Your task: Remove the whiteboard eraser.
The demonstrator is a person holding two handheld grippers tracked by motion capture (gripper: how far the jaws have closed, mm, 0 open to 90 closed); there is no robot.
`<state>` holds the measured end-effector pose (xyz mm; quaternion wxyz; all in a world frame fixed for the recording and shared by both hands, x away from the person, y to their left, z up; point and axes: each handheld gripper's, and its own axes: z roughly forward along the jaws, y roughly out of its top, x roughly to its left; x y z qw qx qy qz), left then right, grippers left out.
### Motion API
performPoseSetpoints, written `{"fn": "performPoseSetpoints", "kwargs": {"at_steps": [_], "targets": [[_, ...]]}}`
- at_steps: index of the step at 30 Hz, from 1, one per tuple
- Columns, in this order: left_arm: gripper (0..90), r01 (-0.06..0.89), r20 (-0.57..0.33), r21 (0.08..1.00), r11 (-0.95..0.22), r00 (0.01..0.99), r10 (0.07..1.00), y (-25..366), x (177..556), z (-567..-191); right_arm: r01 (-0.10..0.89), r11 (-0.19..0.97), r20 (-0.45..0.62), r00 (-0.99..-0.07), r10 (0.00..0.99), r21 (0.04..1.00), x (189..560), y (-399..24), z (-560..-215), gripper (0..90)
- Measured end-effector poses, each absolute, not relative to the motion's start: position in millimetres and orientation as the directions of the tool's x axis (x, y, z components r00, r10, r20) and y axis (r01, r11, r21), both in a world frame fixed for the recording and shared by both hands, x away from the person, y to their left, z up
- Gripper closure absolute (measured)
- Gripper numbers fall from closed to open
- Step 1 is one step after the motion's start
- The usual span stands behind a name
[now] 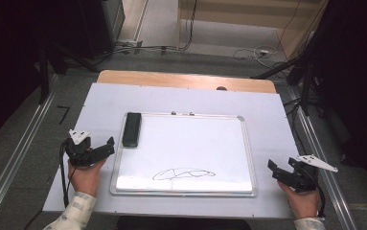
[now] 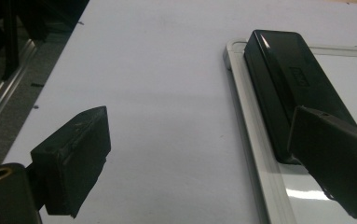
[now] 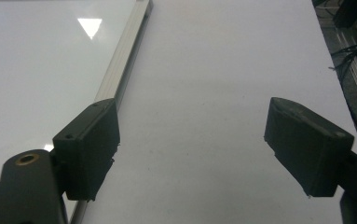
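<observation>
Fingers (image 2: 80, 154) of the left gripper (image 1: 102, 149) stand wide apart with nothing between them; in the left gripper view only bare white tabletop (image 2: 157, 93) lies in the gap. The gripper rests at the whiteboard's nine o'clock side, held in the person's left hand (image 1: 86, 176), and points toward two o'clock. One finger tip reaches close to the board's left frame; contact cannot be confirmed.

The black eraser (image 1: 131, 129) lies flat on the whiteboard (image 1: 186, 148), in its upper left corner at about ten o'clock, long side parallel to the left frame. In the left gripper view the eraser (image 2: 288, 79) sits just beyond the right-hand finger, which overlaps its near end in the picture; the two appear apart.

The whiteboard lies flat at the centre of the tabletop, silver frame all round. A black marker scribble (image 1: 183, 174) runs along its lower part, near six o'clock. Two small clips sit on the top frame at twelve o'clock.

Fingers (image 3: 87, 149) of the right gripper (image 1: 280, 168) are likewise wide apart and empty. The gripper sits at the board's four o'clock, just off its lower right corner, held in the right hand (image 1: 303, 201) and pointing toward ten o'clock. In the right gripper view the board's aluminium frame (image 3: 125, 51) runs past the left-hand finger; bare tabletop lies between the fingers.
</observation>
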<state>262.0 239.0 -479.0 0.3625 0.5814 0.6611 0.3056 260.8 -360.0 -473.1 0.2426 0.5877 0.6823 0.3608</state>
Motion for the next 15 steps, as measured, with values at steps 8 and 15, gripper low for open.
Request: {"fn": "performPoseSetpoints", "kwargs": {"at_steps": [8,15], "targets": [[6.5,0.544,-0.138,0.827,0.139,-0.043,0.989,224,269,-475,0.627,0.024,0.108,-0.171,0.979,0.778,261,-361,-472,16.9],[6.6,0.548,-0.137,0.826,0.131,-0.030,0.990,214,276,-473,0.630,0.026,0.108,-0.173,0.979,0.777,260,-360,-472,16.8]]}}
